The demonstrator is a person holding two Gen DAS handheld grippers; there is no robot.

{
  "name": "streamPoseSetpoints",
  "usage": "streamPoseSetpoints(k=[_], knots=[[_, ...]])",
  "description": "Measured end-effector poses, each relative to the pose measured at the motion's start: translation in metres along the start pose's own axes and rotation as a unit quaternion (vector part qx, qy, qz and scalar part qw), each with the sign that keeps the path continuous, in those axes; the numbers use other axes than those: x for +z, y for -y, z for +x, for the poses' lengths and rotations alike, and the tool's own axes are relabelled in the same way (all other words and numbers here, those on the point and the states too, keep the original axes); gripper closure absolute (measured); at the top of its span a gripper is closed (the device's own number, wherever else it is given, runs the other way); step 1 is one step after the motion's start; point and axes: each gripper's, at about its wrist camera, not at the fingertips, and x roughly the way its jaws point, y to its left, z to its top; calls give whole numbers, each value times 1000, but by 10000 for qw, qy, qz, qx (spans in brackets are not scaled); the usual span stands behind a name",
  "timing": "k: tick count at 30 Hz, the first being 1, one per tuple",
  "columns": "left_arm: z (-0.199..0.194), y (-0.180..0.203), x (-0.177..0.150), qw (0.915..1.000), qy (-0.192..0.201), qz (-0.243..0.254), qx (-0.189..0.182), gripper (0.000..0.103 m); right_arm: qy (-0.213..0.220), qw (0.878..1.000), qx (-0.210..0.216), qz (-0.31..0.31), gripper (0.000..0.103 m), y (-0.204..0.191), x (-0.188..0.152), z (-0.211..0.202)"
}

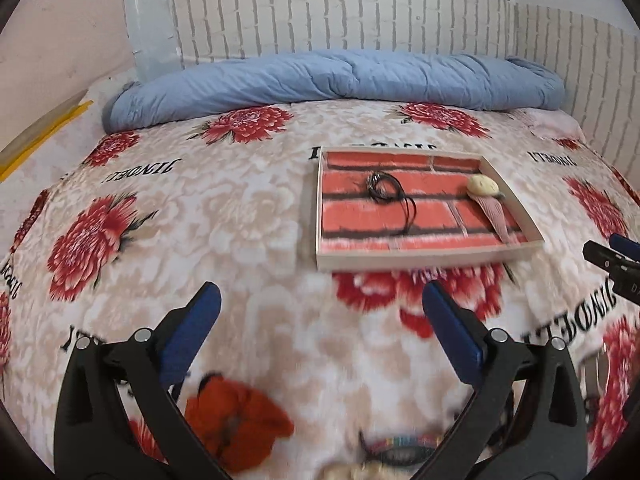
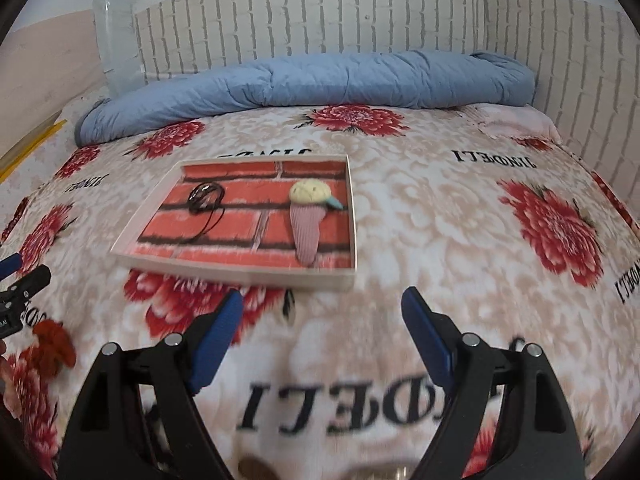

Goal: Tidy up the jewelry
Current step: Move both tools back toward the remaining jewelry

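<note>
A shallow box tray [image 1: 416,262] [image 2: 224,270] with a red brick-pattern lining lies on the floral bedspread. In it lie a black cord necklace [image 1: 386,188] [image 2: 206,196] and an ice-cream-shaped clip [image 1: 490,196] [image 2: 308,216]. My left gripper [image 1: 320,304] is open and empty, just short of the tray's near edge. Below it lie an orange fabric flower [image 1: 236,420] [image 2: 54,344], a multicoloured beaded bracelet [image 1: 400,442] and a pale bead piece [image 1: 352,472]. My right gripper [image 2: 322,308] is open and empty, near the tray's near right corner.
A rolled blue quilt [image 1: 332,76] [image 2: 304,80] lies along the headboard. A white brick-pattern wall stands behind and to the right. A yellow strip [image 1: 44,132] runs along the left bed edge. The other gripper shows at each view's side [image 1: 612,258] [image 2: 20,284].
</note>
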Motion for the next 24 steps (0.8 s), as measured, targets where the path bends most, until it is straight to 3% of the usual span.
streamPoseSetpoints(k=[10,24], knots=[[-42,-5,-66,10000,-25,-35,17,5,44,10000,24,-43,23,-5,-70,-39],[-47,13,-133,9998,-113,99,89,5,20,9997,-130,-223,23,-8,-134,-53]])
